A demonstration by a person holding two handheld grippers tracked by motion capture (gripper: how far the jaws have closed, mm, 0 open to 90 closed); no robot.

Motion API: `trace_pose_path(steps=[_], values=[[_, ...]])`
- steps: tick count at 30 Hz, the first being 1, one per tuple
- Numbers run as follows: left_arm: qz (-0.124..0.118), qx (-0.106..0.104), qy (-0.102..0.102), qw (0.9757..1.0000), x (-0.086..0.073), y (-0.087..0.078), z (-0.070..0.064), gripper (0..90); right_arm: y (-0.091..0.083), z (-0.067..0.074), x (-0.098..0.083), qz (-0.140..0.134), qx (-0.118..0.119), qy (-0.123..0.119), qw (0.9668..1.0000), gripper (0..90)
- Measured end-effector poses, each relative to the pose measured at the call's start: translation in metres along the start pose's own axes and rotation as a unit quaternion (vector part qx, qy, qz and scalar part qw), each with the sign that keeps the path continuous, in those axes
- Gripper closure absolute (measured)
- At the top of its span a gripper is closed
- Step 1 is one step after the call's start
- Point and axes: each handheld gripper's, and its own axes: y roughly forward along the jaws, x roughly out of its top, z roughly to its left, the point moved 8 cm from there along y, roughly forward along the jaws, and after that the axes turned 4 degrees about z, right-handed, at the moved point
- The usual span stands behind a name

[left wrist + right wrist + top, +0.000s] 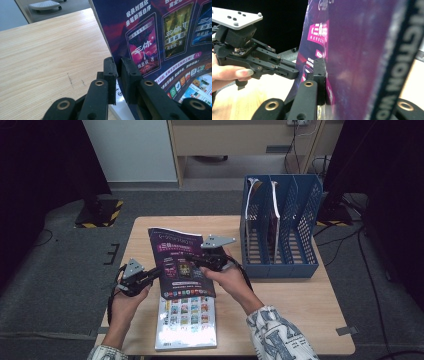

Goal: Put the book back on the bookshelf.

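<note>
We hold a purple magazine (180, 262) raised above the wooden tabletop (295, 295), one gripper at each side edge. Our left gripper (152, 275) has its fingers (110, 68) closed tight on the magazine's left edge, as the left gripper view shows: the cover's edge sits pinched between the two black pads. Our right gripper (196, 261) clamps the right edge, its fingers (319, 72) pressed against the cover in the right gripper view. Beneath the raised magazine a second magazine (186, 322) lies flat on the tabletop near its front edge. A blue file rack (280, 227) stands just to the right, with two items upright in its left compartments.
</note>
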Motion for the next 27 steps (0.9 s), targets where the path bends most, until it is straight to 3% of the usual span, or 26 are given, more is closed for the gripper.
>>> trace_pose_path(steps=[19, 27], values=[[-0.001, -0.001, 0.004, 1.0000, 0.0002, -0.0013, -0.0006, 82.4, 0.0004, 0.0052, -0.0004, -0.005, 0.018, -0.001, 0.9998, 82.7], [-0.012, -0.006, -0.006, 0.9999, 0.0008, -0.0023, -0.0009, 81.2, -0.0012, 0.0069, 0.0010, -0.003, -0.002, -0.009, 1.0000, 84.3]])
